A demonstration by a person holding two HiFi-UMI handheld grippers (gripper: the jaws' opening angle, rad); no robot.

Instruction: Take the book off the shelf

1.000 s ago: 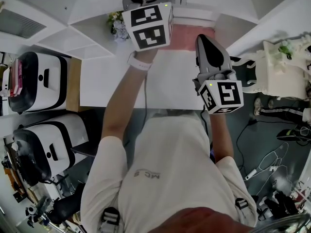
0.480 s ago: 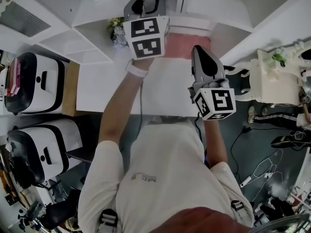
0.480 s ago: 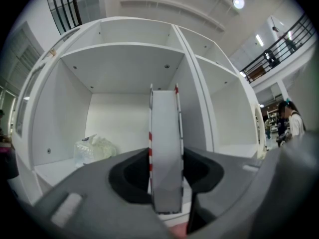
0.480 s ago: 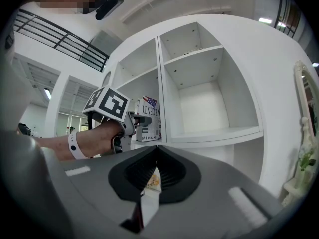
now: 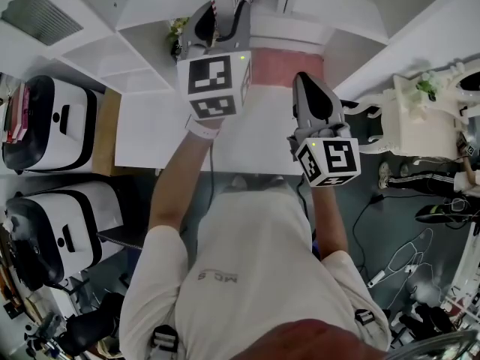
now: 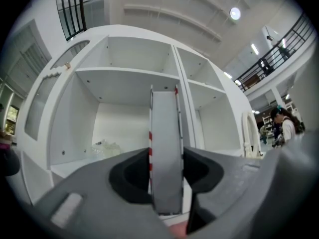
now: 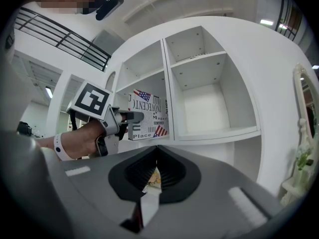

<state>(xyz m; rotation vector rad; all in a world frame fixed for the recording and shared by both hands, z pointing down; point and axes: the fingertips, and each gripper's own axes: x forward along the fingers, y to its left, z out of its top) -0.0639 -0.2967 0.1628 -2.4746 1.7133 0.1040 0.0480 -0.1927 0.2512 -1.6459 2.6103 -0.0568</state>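
White cubbies of the shelf [image 6: 124, 71] filled the background, most of them bare. A small pale ornament [image 6: 106, 147] sat in the cubby ahead and to the left of the left claw [image 5: 222, 17].

That claw was part-way open and clamped on the book [image 6: 165, 148]. The book stood upright between the jaws, edge toward the claw, with one pad flat on each cover. The grip sat low on the book, so most of its height rose above the jaws. From the right gripper view it hung at the mouth of a cubby with its flag-printed cover showing. Whether its foot had cleared the ledge could not be told.

The book looked stiff and fairly light, a slim volume with firm boards that would not sag or crush under the pads. Its covers looked glossy and probably slick. With so much of it above the jaws it seemed likely to tip or swivel if swung quickly. A pinch square across both covers, nearer mid-height, would have held it steadier than one near a corner.

To the right of the book and a little behind it, the right claw [image 5: 309, 81] pointed at the shelf. Its jaws were drawn together with nothing in them.
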